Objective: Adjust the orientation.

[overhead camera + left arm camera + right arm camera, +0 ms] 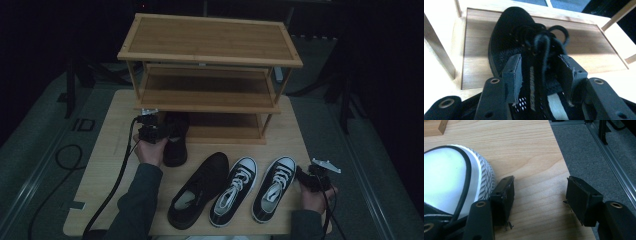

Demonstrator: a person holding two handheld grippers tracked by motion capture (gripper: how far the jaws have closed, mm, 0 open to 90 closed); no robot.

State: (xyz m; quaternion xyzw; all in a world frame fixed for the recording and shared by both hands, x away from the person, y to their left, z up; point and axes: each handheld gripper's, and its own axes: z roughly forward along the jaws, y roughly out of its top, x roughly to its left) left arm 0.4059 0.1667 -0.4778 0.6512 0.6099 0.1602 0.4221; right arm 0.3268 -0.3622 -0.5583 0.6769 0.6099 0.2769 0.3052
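Straddling the black shoe [524, 50], the left gripper [540, 72] has its jaws spread wide, not pressing it — shoe's toe sits on the rack's [210, 37] bottom shelf, heel on the counter [110, 150]. Right gripper [539, 195] rests w/ jaws open, empty — just beside the white-toed sneaker [446, 177].

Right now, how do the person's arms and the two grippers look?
Both forearms wear dark grey-green sleeves. Each hand holds a black gripper. The left gripper has flat black pads with worn edges. The right gripper carries a grey three-cornered plate. A black cable trails from the left one.
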